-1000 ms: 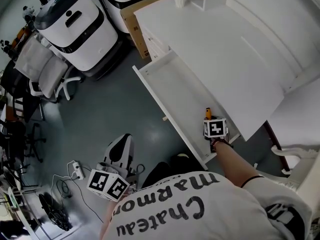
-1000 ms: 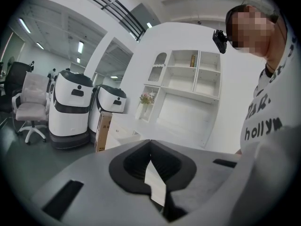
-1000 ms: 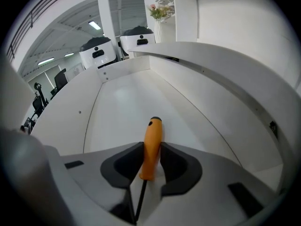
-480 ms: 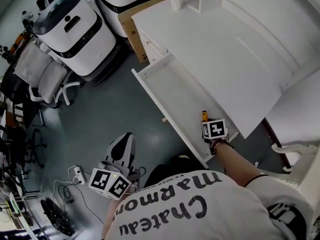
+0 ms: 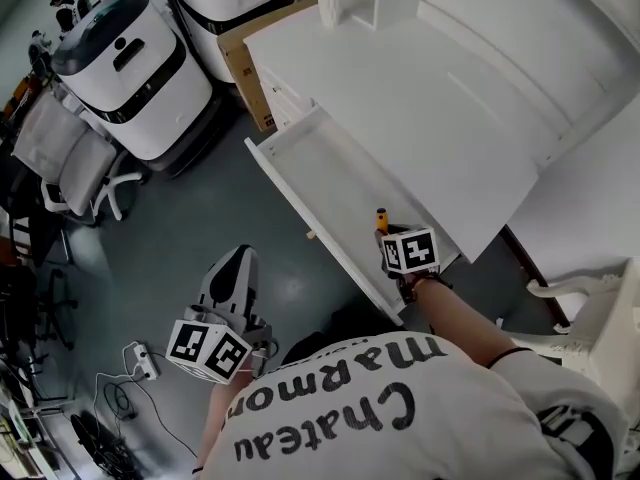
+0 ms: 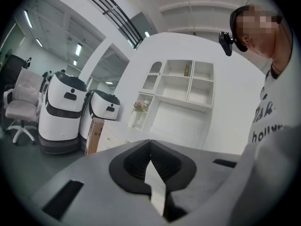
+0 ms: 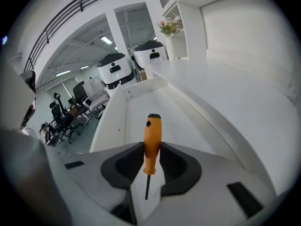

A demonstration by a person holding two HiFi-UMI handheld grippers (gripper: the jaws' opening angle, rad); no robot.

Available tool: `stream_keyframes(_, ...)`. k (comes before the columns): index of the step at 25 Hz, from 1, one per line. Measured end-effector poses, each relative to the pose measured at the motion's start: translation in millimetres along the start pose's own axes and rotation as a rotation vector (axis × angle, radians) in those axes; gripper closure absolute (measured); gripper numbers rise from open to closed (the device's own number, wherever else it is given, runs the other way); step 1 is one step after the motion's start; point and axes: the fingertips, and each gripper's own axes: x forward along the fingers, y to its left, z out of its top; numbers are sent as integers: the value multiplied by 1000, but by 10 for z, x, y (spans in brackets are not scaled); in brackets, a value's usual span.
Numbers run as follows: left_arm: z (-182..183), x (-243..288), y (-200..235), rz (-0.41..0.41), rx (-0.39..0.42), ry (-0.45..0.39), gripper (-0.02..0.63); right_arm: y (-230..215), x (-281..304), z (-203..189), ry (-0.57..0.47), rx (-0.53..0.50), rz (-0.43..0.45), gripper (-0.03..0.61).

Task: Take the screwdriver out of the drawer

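Observation:
A screwdriver [image 7: 152, 142] with an orange handle and a thin dark shaft sits between the pads of my right gripper [image 7: 151, 158], which is shut on its handle. In the head view the orange handle [image 5: 381, 218] sticks out past the right gripper [image 5: 398, 240] over the near end of the open white drawer [image 5: 300, 146]. The drawer's bare inside [image 7: 141, 108] runs away beneath the tool. My left gripper [image 6: 149, 160] is shut with nothing in it, held low at the left [image 5: 235, 290] over the grey floor, away from the drawer.
The white desk top [image 5: 420, 88] lies right of the drawer, with a cardboard box [image 5: 235, 53] at its far end. Two white robot units [image 5: 125, 63] and an office chair [image 5: 75, 163] stand on the floor to the left. A power strip [image 5: 140, 360] lies near my feet.
My right gripper has risen from the drawer floor with the screwdriver in it and shifted slightly left in the head view. The left gripper has stayed where it was.

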Motion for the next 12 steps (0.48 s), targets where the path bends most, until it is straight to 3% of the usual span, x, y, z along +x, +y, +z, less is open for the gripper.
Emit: stream_keyframes(12, 260, -286, -265, -127, 20, -43, 591, 289, -926, 379, -219, 29, -58, 462)
